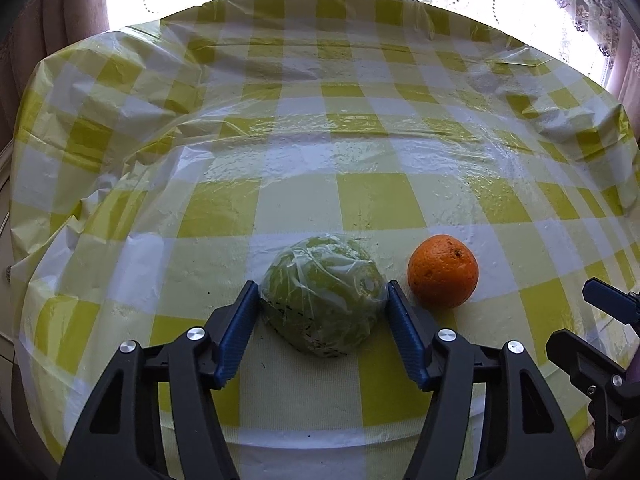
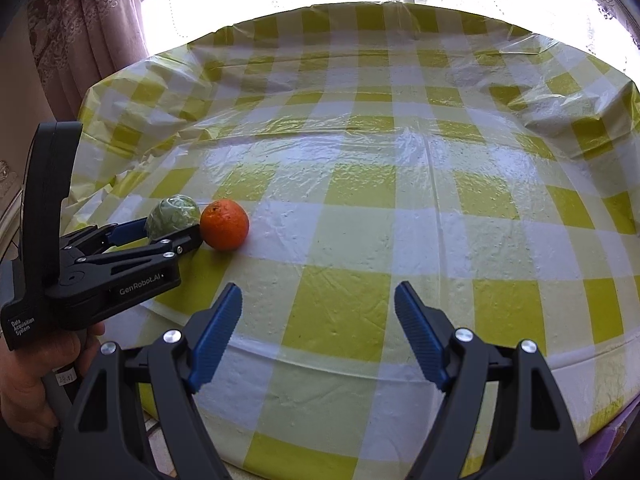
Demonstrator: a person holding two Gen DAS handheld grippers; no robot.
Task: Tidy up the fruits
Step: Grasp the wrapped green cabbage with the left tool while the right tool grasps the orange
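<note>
The right tongs [image 2: 318,312] stand wide apart over the desk [image 2: 400,220], nothing between their blue pads [image 2: 216,336]. Up and to their left, the left tongs [image 2: 172,230] straddle a green fruit wrapped in clear film [image 2: 172,216], held by a hand [image 2: 28,376] at lower left. An orange [image 2: 224,225] sits touching the green fruit's right side. Curtains [image 2: 84,28] hang beyond.

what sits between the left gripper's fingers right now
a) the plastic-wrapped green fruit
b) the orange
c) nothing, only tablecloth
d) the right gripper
a: the left gripper has its blue pads on both sides of the plastic-wrapped green fruit, while the orange lies outside them.
</note>
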